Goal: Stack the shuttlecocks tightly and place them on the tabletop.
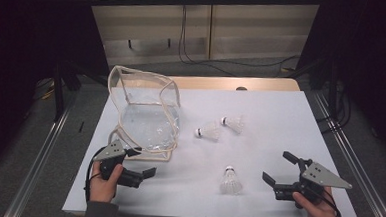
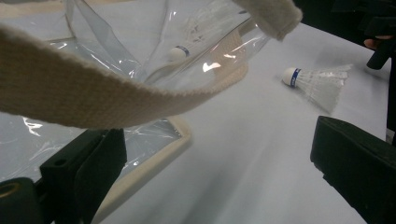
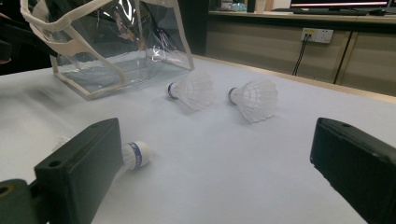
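Left of centre in the high view: clear plastic tote bag with cream webbing trim (image 1: 145,117), standing open on the white table top (image 1: 280,118), mouth upward, walls slumped.

Left gripper (image 1: 140,164), lower left of the frame, sits just beside the bag's near corner. Jaws spread wide, nothing between them. In the left gripper view a cream webbing strap (image 2: 93,100) sweeps across the upper left, above the left-hand jaw (likely the thing to be taken, so as to hold the mouth open).

Right gripper (image 1: 278,168), lower right of the high view, jaws also parted and empty, aimed toward the nearest white feather shuttlecock (image 1: 230,180), which lies bottom centre, near the gripper but apart from it. In the right gripper view its blue-banded cork tip (image 3: 137,155) peeks out beside the left-hand jaw.

Two further white shuttlecocks (image 1: 209,132) (image 1: 232,123) lie on their sides mid-frame, just right of the bag, close together.

Judgement: loading shuttlecocks into the bag; none gripped yet.
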A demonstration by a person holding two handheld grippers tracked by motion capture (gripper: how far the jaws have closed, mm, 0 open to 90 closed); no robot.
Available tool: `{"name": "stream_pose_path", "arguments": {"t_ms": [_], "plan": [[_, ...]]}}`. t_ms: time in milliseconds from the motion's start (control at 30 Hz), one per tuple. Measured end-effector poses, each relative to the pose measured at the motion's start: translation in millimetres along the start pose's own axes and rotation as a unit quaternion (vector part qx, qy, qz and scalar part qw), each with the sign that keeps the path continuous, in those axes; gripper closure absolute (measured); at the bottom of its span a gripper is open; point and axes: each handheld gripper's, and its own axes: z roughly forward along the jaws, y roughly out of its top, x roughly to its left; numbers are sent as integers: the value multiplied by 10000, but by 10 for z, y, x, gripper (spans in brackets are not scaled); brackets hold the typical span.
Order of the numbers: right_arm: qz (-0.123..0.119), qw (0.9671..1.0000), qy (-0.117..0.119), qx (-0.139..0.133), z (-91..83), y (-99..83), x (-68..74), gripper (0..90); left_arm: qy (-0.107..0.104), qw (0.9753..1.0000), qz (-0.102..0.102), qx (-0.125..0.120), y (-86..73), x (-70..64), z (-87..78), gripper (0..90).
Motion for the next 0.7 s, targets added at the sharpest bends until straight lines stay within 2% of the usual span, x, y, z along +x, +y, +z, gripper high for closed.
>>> {"name": "stream_pose_path", "arguments": {"t_ms": [400,700], "plan": [[-20,9999,-105,20,52,26,-42,17,-24,10000,32,7,-5,-19,30,38],[-196,9993,-224,218,151,59,-89,14,-72,10000,48,23,-3,-23,35,38]]}}
